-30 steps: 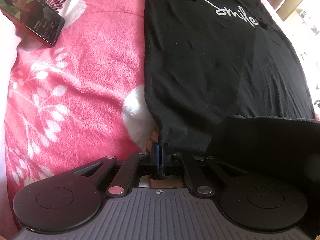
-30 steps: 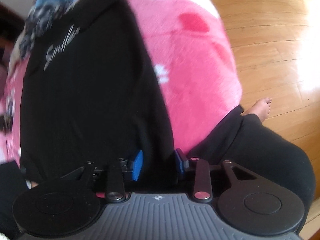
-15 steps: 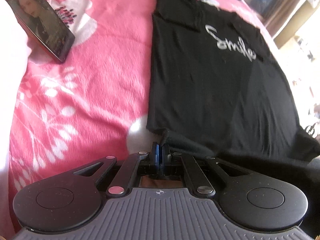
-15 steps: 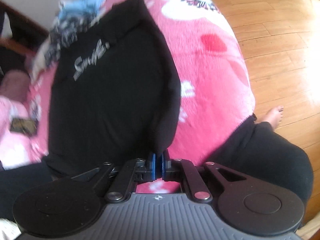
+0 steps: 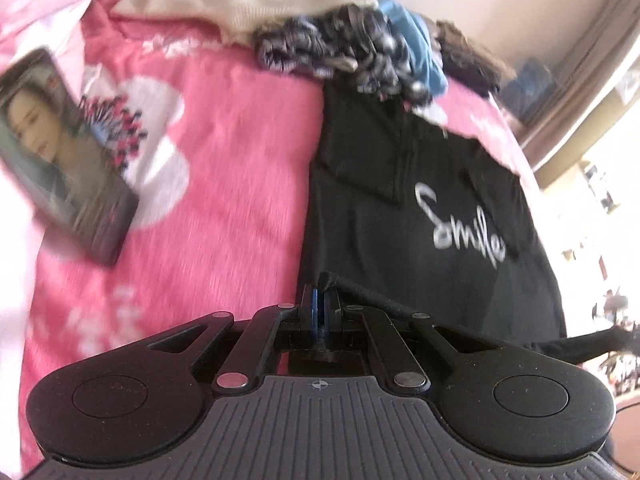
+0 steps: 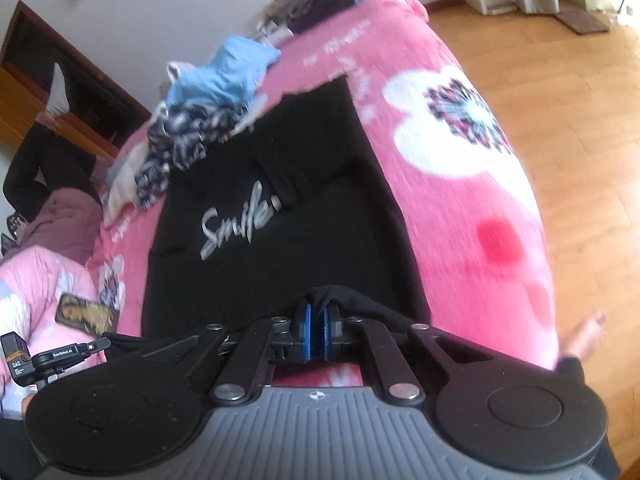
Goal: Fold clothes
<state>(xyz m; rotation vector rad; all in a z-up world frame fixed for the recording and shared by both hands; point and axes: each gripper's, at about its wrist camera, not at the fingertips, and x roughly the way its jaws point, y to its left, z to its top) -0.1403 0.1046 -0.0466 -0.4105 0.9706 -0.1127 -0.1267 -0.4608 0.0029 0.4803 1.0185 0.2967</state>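
Observation:
A black T-shirt (image 5: 420, 208) with silver "Smile" lettering lies flat on the pink bed, sleeves folded in. My left gripper (image 5: 319, 300) is shut on the shirt's near left hem corner, lifted off the blanket. In the right wrist view the same T-shirt (image 6: 280, 216) stretches away from me. My right gripper (image 6: 317, 320) is shut on the near right hem corner, which bunches over the blue pads. The lifted hem runs taut between the two grippers and curls back over the shirt's lower part. The left gripper's body (image 6: 60, 354) shows at the lower left of the right wrist view.
A phone (image 5: 60, 160) with a lit screen lies on the pink floral blanket (image 5: 224, 200) to the shirt's left. A heap of patterned, blue and cream clothes (image 5: 360, 48) sits beyond the collar. The bed's right edge drops to a wooden floor (image 6: 580, 80), where a bare foot (image 6: 588, 328) stands.
The right gripper closed on the hem corner. Both grippers rose and moved forward toward the collar, carrying the bottom hem up off the bed and over the shirt.

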